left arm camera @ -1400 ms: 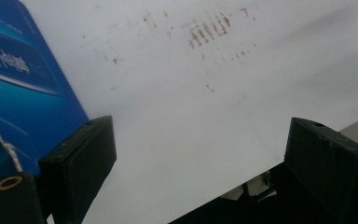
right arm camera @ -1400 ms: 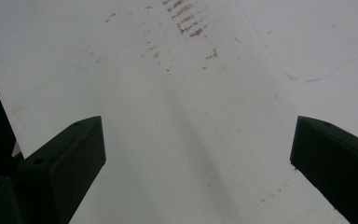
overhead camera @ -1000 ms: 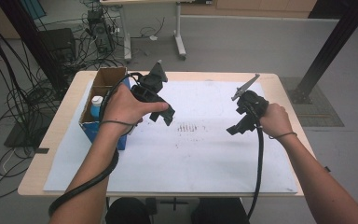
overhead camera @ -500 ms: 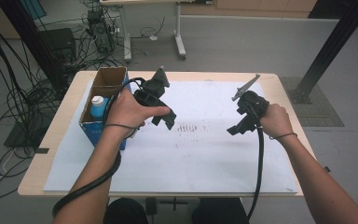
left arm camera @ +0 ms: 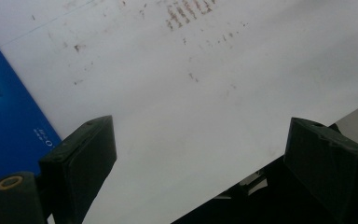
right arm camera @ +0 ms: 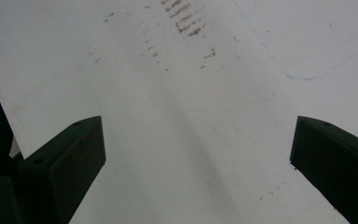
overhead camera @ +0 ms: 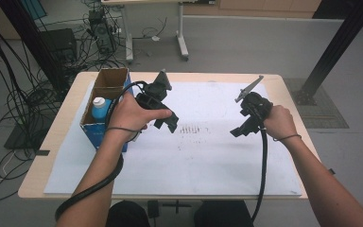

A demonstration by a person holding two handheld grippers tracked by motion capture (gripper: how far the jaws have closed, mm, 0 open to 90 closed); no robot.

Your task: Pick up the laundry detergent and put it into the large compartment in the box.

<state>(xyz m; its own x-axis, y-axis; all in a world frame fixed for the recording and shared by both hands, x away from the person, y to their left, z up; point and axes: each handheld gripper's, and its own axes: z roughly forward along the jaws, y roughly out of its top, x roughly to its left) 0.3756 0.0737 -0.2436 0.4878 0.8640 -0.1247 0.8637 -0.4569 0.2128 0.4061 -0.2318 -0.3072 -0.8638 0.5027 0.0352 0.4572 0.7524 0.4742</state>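
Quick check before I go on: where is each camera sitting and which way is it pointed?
High view: above the person's side, looking forward and down on the table; both forearms, left gripper, right gripper.
Left gripper view: on that gripper, looking down at white paper beside the blue box; open jaws.
Right gripper view: on that gripper, looking down at paper; open jaws.
All three share the brown marks.

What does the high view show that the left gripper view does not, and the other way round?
High view: both hands, the left claw and the right claw, the open cardboard box with a white-capped blue bottle inside, and the wooden table.

Left gripper view: the left claw's two black jaws up close, wide apart with nothing between them, and small white print on the box's blue side.

Both: the white paper sheet with its brownish marks, and the blue box side.
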